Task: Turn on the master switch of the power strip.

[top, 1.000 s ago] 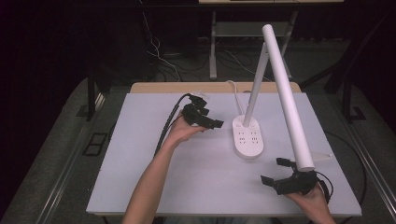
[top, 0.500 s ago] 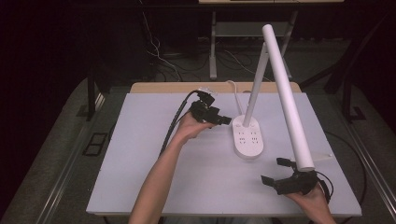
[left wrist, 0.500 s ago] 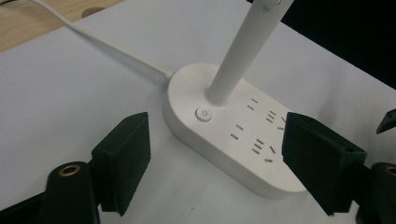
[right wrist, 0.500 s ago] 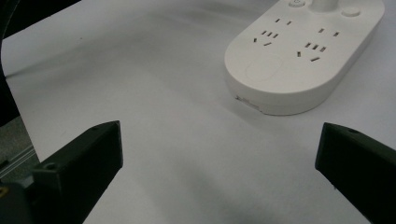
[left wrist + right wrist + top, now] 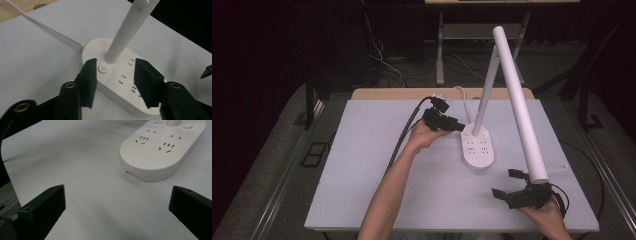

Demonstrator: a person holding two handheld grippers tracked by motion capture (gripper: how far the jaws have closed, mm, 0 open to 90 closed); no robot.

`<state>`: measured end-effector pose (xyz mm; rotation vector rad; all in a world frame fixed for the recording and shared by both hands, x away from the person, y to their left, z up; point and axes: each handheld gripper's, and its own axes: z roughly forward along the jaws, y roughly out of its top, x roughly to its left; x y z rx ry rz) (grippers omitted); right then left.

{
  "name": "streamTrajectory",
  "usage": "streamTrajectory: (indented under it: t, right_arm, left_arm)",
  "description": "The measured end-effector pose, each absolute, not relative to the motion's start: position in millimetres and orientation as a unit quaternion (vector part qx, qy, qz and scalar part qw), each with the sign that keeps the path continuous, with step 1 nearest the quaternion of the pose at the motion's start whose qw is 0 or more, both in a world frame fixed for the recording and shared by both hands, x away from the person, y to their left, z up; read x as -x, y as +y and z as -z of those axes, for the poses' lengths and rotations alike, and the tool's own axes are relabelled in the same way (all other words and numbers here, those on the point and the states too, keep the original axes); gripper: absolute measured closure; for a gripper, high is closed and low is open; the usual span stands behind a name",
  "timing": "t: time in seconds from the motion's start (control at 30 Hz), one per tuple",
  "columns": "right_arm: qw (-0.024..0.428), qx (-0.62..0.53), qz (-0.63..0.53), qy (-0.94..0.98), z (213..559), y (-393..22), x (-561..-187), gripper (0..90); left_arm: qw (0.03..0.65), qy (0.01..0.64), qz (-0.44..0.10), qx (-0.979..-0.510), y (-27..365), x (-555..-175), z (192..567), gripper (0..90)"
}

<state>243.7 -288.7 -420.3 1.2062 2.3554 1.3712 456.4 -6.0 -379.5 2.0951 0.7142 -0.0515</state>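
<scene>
A white desk lamp (image 5: 507,95) is seen standing on the white bench (image 5: 362,165). Its flat oval base (image 5: 478,147) is set toward the far middle of the bench, and plug sockets (image 5: 155,141) are built into the top of the base. A thin white post (image 5: 125,30) is seen rising from the far end of the base. From the top of the post, a long white light bar (image 5: 519,105) is tilted down toward the near right side of the bench. A white cord (image 5: 42,26) is seen running from the back of the base toward the far edge of the bench.

The left claw (image 5: 453,124) is held in a hand (image 5: 424,135) just beside the far left end of the base. Its jaws are held apart, with nothing between them being gripped. In the left gripper view the two black pads (image 5: 90,80) are seen over the base, one on each side of the post, and a small round power button (image 5: 102,69) is seen between them, close to the left pad. Whether the pads are touching the base cannot be told.

The right claw (image 5: 507,185) is held low at the near right of the bench, under the low end of the light bar. Its jaws are spread wide and nothing is held. In the right gripper view the near end of the base is seen ahead of it, well apart from the jaws.
</scene>
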Motion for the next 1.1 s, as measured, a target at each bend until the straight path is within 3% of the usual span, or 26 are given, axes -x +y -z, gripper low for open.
streamTrajectory:
  t: [0.17,0.53,1.1]
  right_arm:
    - [0.083,-0.402,-0.456,0.789,420.5,-288.5,-243.9,0.3]
    - [0.083,-0.401,-0.457,0.79,420.6,-289.0,-244.1,0.3]
    - [0.082,-0.399,-0.455,0.792,420.6,-288.2,-245.4,0.3]
  left_arm:
    - [0.448,0.29,0.019,-0.845,-10.9,-457.6,383.2,71.6]
    - [0.445,0.305,0.015,-0.842,-23.6,-462.4,394.5,88.9]
    - [0.433,0.318,0.017,-0.843,-43.0,-465.6,416.2,89.8]
